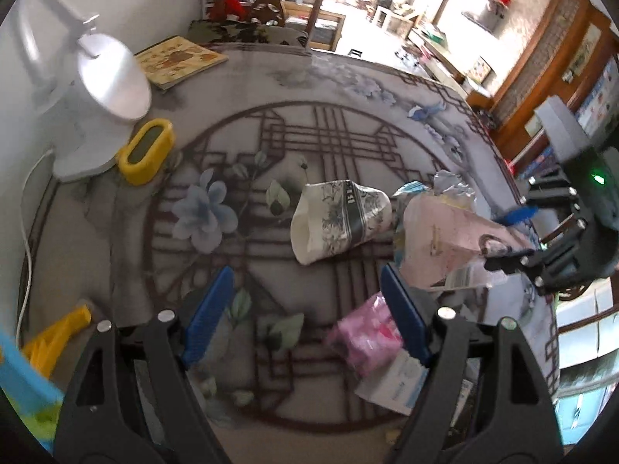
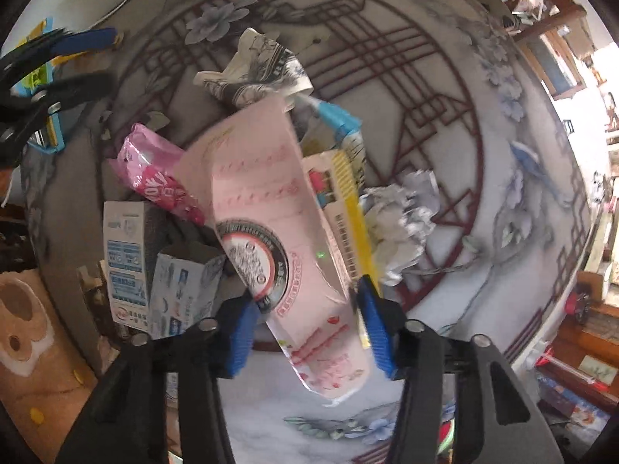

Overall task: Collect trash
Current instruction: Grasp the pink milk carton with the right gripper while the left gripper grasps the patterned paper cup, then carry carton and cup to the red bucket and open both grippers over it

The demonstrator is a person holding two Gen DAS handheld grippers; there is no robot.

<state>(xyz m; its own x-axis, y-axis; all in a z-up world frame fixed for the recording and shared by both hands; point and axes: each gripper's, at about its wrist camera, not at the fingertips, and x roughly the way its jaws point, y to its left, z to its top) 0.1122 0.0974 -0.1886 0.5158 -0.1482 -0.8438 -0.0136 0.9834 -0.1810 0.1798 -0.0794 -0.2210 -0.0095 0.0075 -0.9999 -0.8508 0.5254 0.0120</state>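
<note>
My right gripper is shut on a flat pale pink packet and holds it over the trash pile; the packet also shows in the left wrist view, with the right gripper at the far right. My left gripper is open and empty above the patterned tablecloth. A crushed paper cup lies ahead of it, also seen from the right wrist. A pink wrapper, a blue-white carton, a yellow-edged box and crumpled white paper lie nearby.
A white desk lamp and a yellow holder stand at the far left by the wall. A book lies at the back. A yellow and blue toy sits near left. The table edge runs along the right.
</note>
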